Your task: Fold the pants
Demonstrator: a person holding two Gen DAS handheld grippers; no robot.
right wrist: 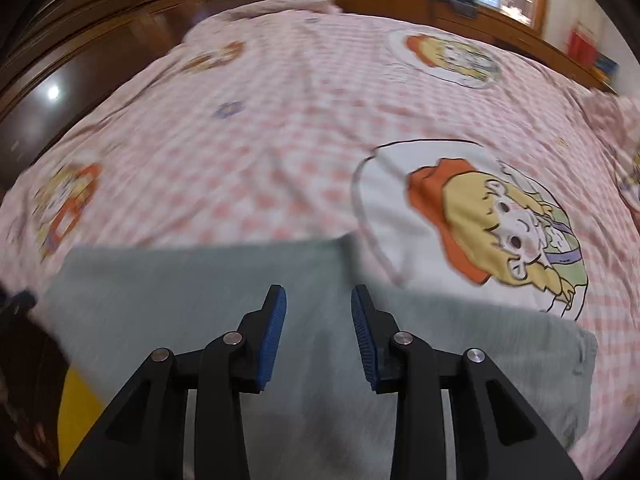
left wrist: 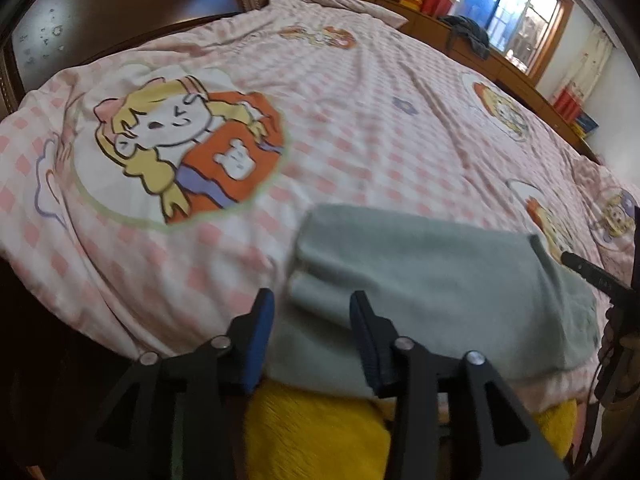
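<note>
Grey pants (left wrist: 432, 280) lie folded in layers on the pink checked bedspread (left wrist: 360, 128), near the bed's front edge. My left gripper (left wrist: 312, 300) is open and empty, just above the left end of the pants. In the right wrist view the pants (right wrist: 200, 300) spread under my right gripper (right wrist: 319, 294), which is open and empty above their middle. Part of the right gripper (left wrist: 592, 276) shows at the right edge of the left wrist view.
A yellow fluffy surface (left wrist: 320, 432) shows below the bed's front edge. A dark wooden wardrobe (right wrist: 100, 40) stands along the left. A wooden ledge (left wrist: 500, 64) with red boxes and dark clothes runs behind the bed under a window (left wrist: 516, 12).
</note>
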